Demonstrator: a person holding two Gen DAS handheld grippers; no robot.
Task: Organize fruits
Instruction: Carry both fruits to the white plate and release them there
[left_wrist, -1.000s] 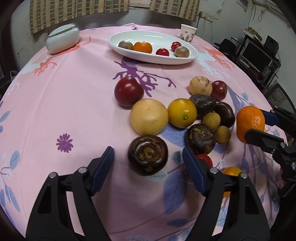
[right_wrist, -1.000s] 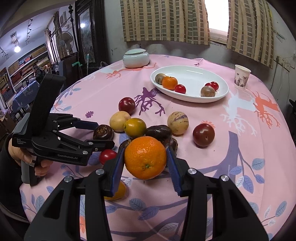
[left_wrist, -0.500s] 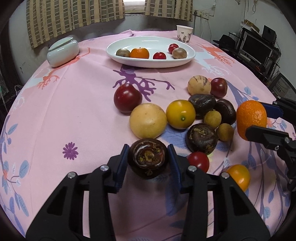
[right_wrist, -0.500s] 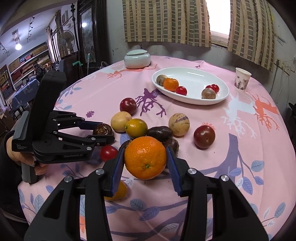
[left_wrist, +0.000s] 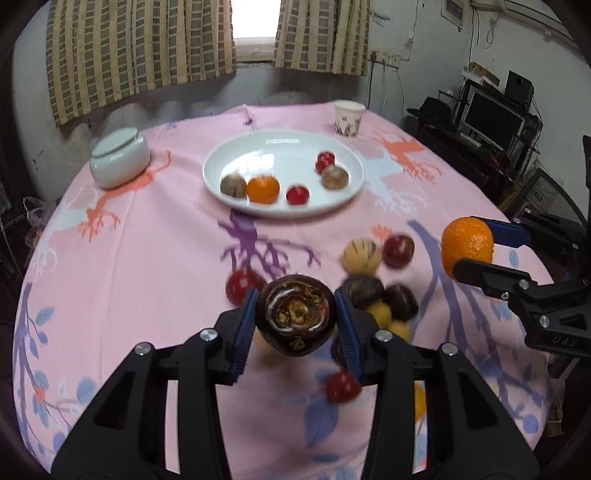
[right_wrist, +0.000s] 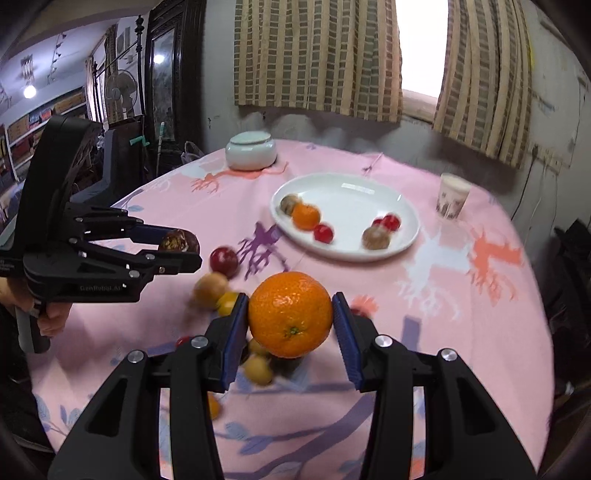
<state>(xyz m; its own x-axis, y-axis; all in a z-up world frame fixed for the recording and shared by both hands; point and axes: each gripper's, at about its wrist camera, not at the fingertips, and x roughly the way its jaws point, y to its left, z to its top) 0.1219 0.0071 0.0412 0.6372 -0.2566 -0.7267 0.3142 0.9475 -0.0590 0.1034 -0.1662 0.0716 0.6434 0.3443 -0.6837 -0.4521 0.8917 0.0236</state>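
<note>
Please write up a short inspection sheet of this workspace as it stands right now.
Surface: round table under a pink patterned cloth.
Job's things: white plate holds five fruits; loose fruit pile on the cloth.
Clutter: lidded ceramic jar; paper cup.
Grippers: left gripper shut on dark brown fruit; right gripper shut on orange; both raised.
Cables: wires on the wall.
Surroundings: striped curtains; monitor.

My left claw (left_wrist: 295, 319) and its dark fruit (left_wrist: 296, 318) cover part of the fruit pile (left_wrist: 380, 295); the loose fruits there are blurred. My right claw (right_wrist: 290, 320) and its orange (right_wrist: 290, 314) hide more. Both claws' handles are cut off by the bottom edge.
</note>
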